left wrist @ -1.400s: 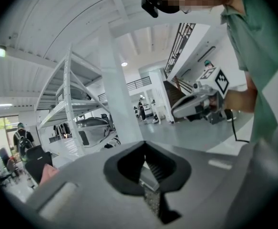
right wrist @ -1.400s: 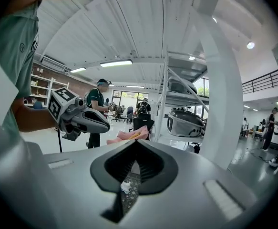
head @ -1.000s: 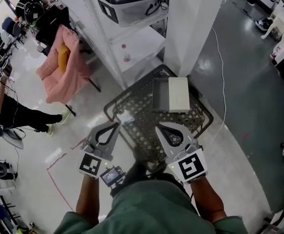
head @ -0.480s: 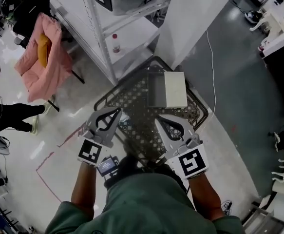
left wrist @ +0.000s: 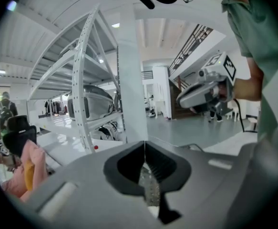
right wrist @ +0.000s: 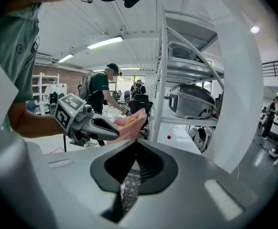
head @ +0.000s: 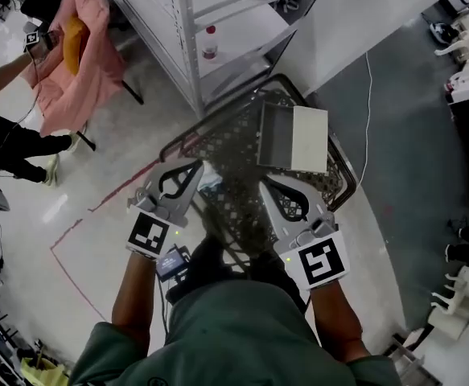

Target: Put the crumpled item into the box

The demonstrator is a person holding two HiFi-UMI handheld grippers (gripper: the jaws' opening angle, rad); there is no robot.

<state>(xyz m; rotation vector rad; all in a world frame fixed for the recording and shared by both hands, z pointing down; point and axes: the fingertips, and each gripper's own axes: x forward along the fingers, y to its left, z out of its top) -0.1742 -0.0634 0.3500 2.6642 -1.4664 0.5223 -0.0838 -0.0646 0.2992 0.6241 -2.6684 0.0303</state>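
Note:
A grey open box with a white lid (head: 294,139) lies at the far side of a black mesh table (head: 238,147). A small crumpled white item (head: 212,181) sits on the mesh near its left side, just right of my left gripper's tip. My left gripper (head: 194,167) hovers at the table's near left edge, jaws shut and empty, and its own view (left wrist: 144,146) shows the tips meeting. My right gripper (head: 265,185) hangs over the near part of the mesh, also shut with nothing in it, as its own view (right wrist: 137,143) confirms.
White metal shelving (head: 194,39) with a red-capped bottle (head: 210,42) stands beyond the table. A pink garment on a chair (head: 77,51) and a seated person (head: 9,139) are at the left. A white column (head: 355,10) and a floor cable (head: 368,119) are at the right.
The head view has swung, so the table and box now sit a little higher and to the right. Both grippers keep their place before the body, still shut.

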